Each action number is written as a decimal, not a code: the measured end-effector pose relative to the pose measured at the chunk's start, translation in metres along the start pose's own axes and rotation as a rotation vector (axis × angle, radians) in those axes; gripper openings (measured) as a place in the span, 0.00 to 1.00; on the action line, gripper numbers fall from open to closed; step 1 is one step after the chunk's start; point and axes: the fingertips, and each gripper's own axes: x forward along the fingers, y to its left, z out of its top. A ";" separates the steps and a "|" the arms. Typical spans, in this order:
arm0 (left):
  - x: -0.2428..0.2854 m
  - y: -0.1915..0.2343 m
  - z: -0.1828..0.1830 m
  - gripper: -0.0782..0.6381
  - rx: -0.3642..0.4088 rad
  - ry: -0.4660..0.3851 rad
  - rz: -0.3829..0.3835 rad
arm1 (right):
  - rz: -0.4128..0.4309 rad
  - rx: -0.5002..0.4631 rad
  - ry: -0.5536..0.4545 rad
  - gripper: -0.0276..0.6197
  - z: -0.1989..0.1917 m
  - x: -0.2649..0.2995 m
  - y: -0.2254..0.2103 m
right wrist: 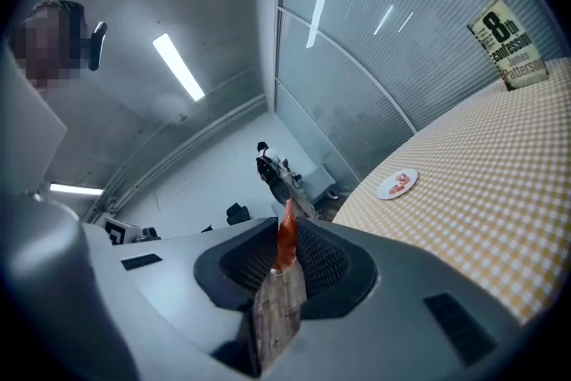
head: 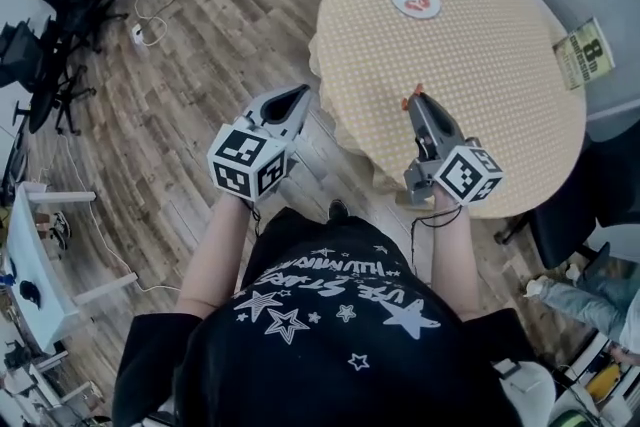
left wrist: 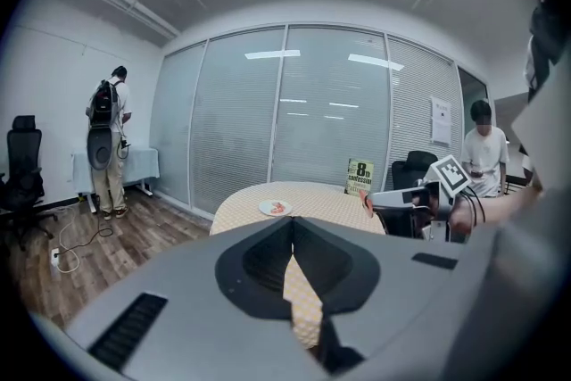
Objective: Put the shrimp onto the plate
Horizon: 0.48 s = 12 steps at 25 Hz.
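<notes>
The right hand-held gripper (head: 413, 97) hangs over the near part of the bench (head: 490, 65). Its jaws are clenched on a shrimp (right wrist: 285, 238), whose orange body sticks out past the tips. The plate (head: 399, 5) sits well apart at the far side of the bench and carries red pieces (head: 420, 0). The left hand-held gripper (head: 300, 97) is off the bench to the left, above the wood floor (head: 200, 65), its jaws pressed together with nothing between them. A printed card (head: 583, 53) stands at the bench's right edge.
</notes>
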 end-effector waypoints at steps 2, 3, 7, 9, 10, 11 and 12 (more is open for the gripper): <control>0.003 0.004 0.001 0.12 -0.004 0.004 0.009 | 0.001 0.013 0.000 0.15 0.002 0.003 -0.004; 0.005 0.005 0.001 0.12 -0.007 0.006 0.011 | 0.001 0.019 -0.001 0.15 0.002 0.005 -0.005; 0.013 0.007 0.006 0.12 -0.001 0.000 0.000 | -0.009 0.036 0.002 0.15 0.000 0.008 -0.012; 0.018 0.009 0.007 0.12 -0.002 -0.004 -0.014 | -0.019 0.041 -0.001 0.15 -0.001 0.010 -0.015; 0.020 0.011 0.006 0.12 -0.003 -0.004 -0.021 | -0.025 0.042 -0.003 0.15 -0.001 0.012 -0.016; 0.024 0.014 0.005 0.12 -0.004 -0.004 -0.028 | -0.031 0.040 -0.005 0.15 -0.002 0.015 -0.017; 0.028 0.018 0.004 0.12 -0.004 -0.005 -0.035 | -0.036 0.036 -0.007 0.15 -0.002 0.019 -0.019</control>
